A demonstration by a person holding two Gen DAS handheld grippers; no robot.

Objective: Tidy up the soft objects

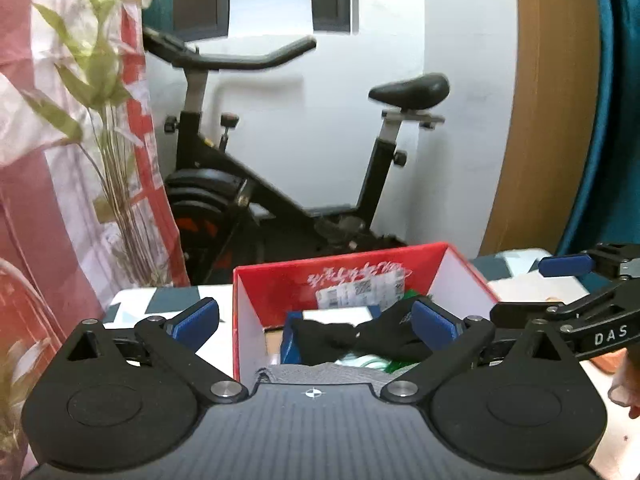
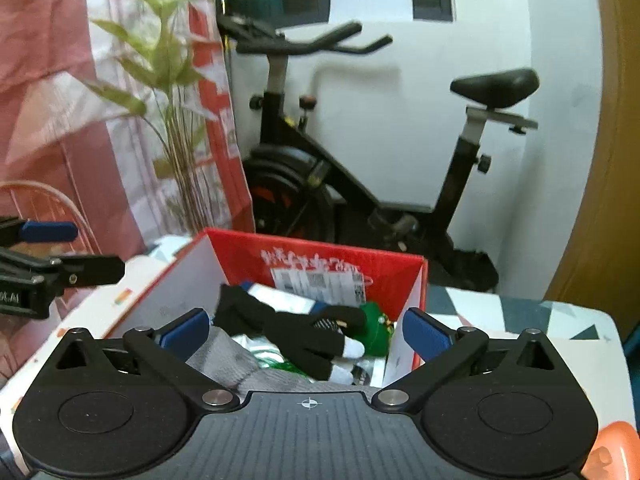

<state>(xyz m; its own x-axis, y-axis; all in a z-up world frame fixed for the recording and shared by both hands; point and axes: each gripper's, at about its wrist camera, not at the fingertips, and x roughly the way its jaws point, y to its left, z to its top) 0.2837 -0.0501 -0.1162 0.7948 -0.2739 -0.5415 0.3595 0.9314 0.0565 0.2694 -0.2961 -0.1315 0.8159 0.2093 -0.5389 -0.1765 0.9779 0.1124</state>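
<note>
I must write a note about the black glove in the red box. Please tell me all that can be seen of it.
The black glove looks knitted and soft, with white tips on at least two fingers and a small pale mark on its back. It lies limp and flat across the top of the pile inside the red box, fingers toward the green item. It rests on grey fabric and packets. Neither pair of tongs touches it.

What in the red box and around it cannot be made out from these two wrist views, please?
- Grey cloth: its near end is hidden by the right gripper body, right wrist view.
- Red box: its floor is covered by the black glove and other contents, left wrist view.
- Printed label: text too small and blurred.
</note>
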